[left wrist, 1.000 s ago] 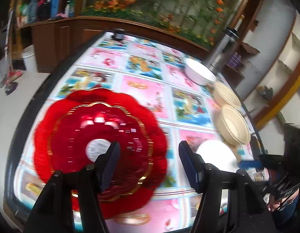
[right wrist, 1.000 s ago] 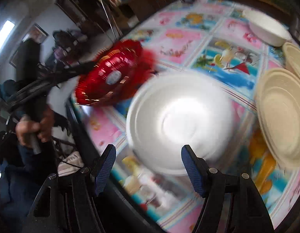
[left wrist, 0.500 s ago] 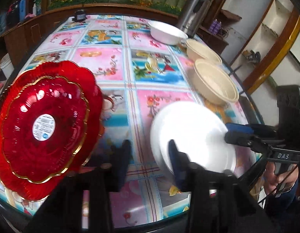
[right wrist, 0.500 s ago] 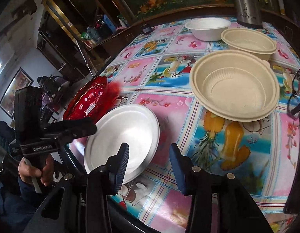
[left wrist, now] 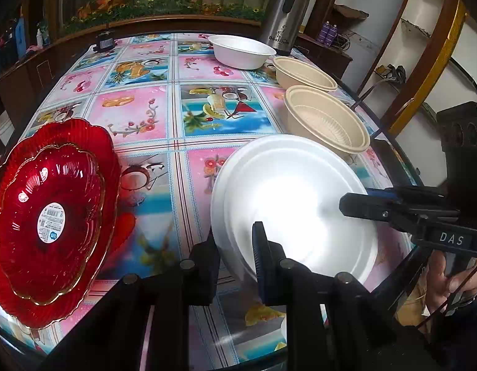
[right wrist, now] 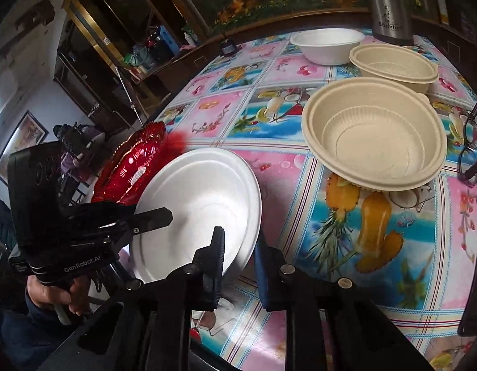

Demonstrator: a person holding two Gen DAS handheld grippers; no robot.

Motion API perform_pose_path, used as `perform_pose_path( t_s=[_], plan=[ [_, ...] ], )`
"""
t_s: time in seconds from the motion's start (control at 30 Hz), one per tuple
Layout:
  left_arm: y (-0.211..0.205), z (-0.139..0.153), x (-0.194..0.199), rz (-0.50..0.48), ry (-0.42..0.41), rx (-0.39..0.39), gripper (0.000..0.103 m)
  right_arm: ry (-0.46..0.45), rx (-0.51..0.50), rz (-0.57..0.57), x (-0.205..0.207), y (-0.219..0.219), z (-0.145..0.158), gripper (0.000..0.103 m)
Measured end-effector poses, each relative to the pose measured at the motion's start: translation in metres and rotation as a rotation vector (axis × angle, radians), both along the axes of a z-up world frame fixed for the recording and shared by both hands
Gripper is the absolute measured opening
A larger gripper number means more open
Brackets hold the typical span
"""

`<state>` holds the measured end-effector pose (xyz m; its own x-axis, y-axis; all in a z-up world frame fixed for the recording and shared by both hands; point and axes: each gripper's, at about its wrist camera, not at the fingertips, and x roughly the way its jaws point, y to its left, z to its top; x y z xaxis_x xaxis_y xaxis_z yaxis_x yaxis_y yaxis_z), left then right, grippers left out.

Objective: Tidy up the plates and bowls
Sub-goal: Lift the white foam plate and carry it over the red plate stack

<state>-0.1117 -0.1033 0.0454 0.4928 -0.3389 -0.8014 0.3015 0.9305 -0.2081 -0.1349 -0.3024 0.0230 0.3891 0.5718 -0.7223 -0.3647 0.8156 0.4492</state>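
— Gripping the white foam plate (left wrist: 288,198) from both sides at the near edge of the bench (left wrist: 164,99), are they?
— Yes. The left gripper (left wrist: 235,247) has its jaws narrowed onto the plate's near-left rim; the right gripper (right wrist: 238,247) pinches the rim at the near-right. There look to be two plates nested, one rim showing behind the other.
— How will it handle?
— Light and a bit flexible, I'd judge; the thin rim is the place to hold, and squeezing hard could dent it.
— And the rest?
— Left of it lies the red glass plate (left wrist: 53,216), likely heavier and breakable. Further right stand two beige bowls (right wrist: 374,136), then a white bowl (left wrist: 241,51) and a steel flask (left wrist: 286,15) at the far edge.
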Motion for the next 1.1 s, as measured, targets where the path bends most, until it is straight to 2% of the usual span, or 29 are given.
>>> perform_pose_path(
  t_s=[0.43, 1.1],
  plan=[
    [-0.002, 0.020, -0.005, -0.020, -0.047, -0.016, 0.018, -0.031, -0.004, -0.030, -0.008, -0.004, 0.018, 0.020],
    [0.038, 0.039, -0.003, 0.062, -0.096, -0.048, 0.020, -0.039, 0.012, 0.023, 0.010, 0.031, 0.032, 0.020]
  ],
)
